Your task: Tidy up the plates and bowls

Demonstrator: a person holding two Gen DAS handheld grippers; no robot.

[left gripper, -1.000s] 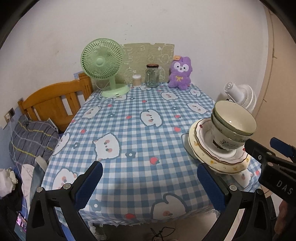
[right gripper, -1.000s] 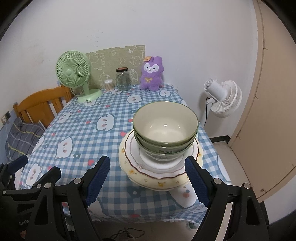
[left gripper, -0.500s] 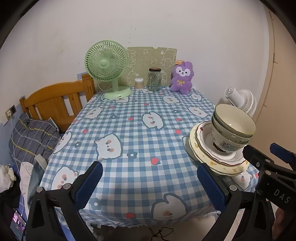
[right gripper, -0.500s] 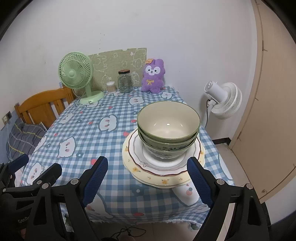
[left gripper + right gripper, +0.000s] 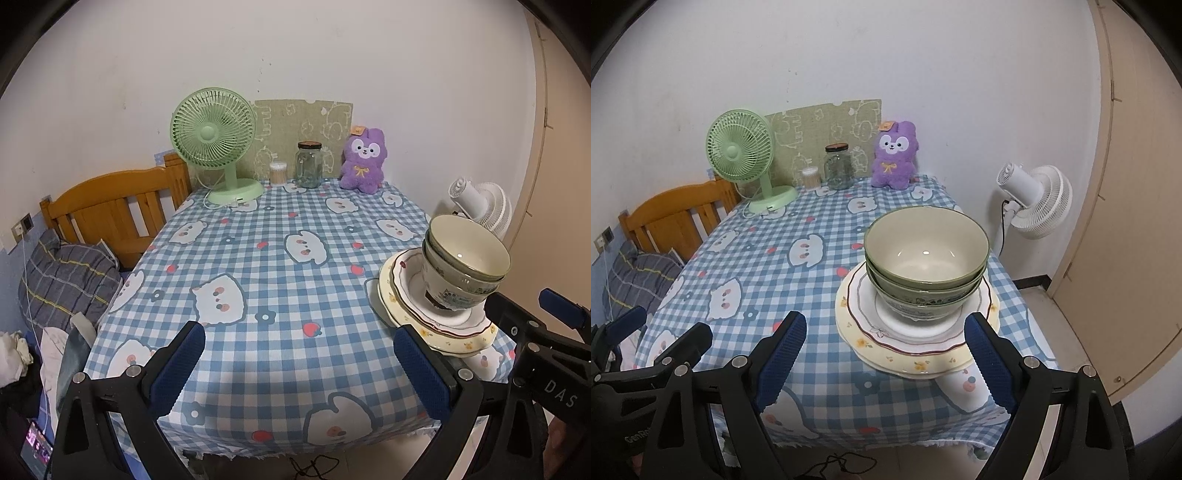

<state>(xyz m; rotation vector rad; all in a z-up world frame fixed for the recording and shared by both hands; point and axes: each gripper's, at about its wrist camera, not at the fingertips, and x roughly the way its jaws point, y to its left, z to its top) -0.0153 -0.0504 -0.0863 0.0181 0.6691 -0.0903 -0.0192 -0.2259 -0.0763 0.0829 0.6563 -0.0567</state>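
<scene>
Centrally, near the table's [image 5: 798, 369] front right edge: two green bowls [image 5: 925, 254] nested, standing on stacked plates [image 5: 916, 343], the white one with a dark red rim atop a cream floral one. Right tool [image 5: 884, 363] hovers just in front of the stack, fingers spread wide, nothing between them. Left tool [image 5: 299, 373] likewise spread and empty, over bare checked cloth to the stack's left. At the far edge: green fan [image 5: 216, 144], glass jar [image 5: 309, 164], purple plush [image 5: 362, 160].
</scene>
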